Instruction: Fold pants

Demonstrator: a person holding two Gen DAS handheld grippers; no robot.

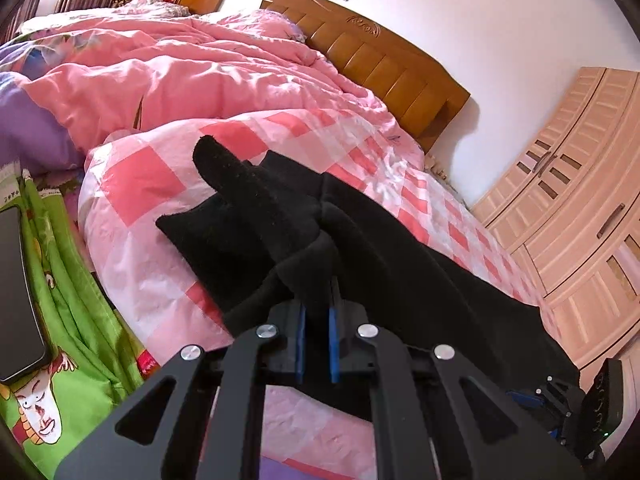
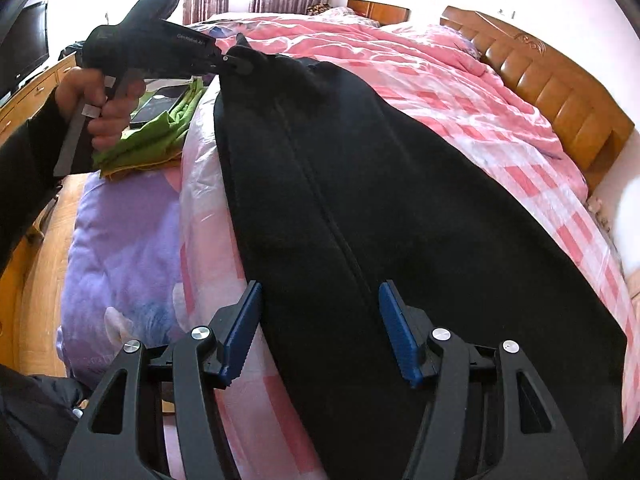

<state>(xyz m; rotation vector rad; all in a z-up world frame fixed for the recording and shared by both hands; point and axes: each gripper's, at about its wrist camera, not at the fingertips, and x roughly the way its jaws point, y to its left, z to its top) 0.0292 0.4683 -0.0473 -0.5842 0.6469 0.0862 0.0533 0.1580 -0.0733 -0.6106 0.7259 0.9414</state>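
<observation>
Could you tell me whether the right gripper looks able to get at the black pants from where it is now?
Probably yes: the right gripper has open jaws straddling the black pants, nothing between them, while the left gripper pinches the far end.

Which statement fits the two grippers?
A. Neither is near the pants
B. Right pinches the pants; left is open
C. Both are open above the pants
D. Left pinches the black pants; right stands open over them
D: the left gripper is shut on a bunch of the black pants, while the right gripper stands open over them.
</observation>
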